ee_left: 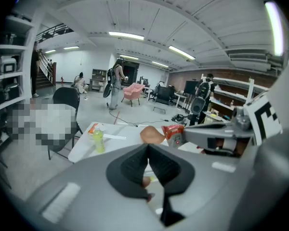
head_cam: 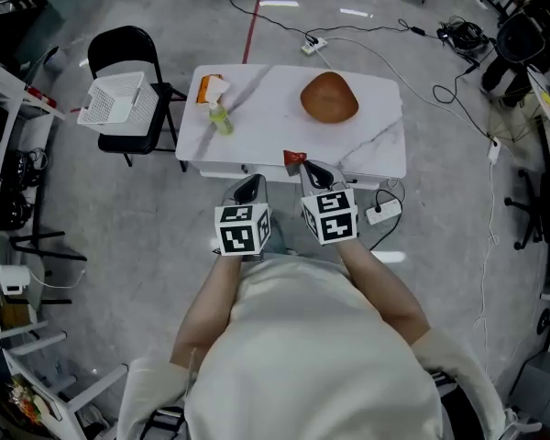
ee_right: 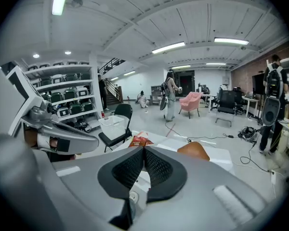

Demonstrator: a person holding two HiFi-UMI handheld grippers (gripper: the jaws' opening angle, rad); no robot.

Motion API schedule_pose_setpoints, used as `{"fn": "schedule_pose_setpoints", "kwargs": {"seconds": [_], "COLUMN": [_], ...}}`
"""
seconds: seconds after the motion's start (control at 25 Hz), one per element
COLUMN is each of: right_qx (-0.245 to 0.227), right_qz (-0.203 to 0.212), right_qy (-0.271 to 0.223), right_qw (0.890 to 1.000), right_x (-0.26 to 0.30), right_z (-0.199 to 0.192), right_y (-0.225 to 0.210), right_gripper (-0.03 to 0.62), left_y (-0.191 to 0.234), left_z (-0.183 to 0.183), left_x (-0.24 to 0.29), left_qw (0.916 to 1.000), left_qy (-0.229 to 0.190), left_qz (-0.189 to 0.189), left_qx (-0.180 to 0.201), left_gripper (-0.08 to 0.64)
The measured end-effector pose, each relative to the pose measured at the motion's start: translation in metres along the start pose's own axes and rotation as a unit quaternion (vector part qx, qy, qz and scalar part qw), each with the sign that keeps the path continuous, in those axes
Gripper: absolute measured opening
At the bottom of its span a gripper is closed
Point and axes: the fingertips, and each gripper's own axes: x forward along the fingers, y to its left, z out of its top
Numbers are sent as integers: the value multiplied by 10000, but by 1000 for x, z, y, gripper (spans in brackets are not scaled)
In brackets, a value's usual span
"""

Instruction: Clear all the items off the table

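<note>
the left claw (head_cam: 248, 191) and right claw (head_cam: 314, 172) are hovering closed at the desk's (head_cam: 275, 108) near edge; the red packet (head_cam: 295, 159) is lying just far-left of the right claw, nearer it.

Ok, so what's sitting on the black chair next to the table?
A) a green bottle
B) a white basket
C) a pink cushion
B: in the head view a white basket sits on the seat of the black chair beside the table, while the green bottle is on the table.
</note>
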Motion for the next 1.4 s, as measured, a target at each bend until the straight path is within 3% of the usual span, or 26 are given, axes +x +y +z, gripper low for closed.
{"fn": "schedule_pose_setpoints", "kwargs": {"seconds": [0.28, 0.56, 1.04, 1.4], "right_qx": [-361, -595, -742, -639], "right_qz": [545, 857, 937, 1120], "right_qy": [12, 52, 164, 215], "right_qw": [9979, 9945, 9927, 9914], "right_x": [29, 61, 126, 183], "right_z": [16, 34, 75, 108], "right_y": [42, 84, 147, 218], "right_gripper": [6, 6, 6, 6], "left_y": [46, 98, 201, 292], "left_z": [-4, 1, 24, 45], "left_x": [-14, -25, -34, -47], "left_qw": [9980, 9948, 9917, 9910], "left_qy": [-90, -216, -266, -261], "left_qz": [476, 717, 851, 904], "left_qx": [-412, -693, -924, -956], "left_gripper": [9, 8, 8, 8]}}
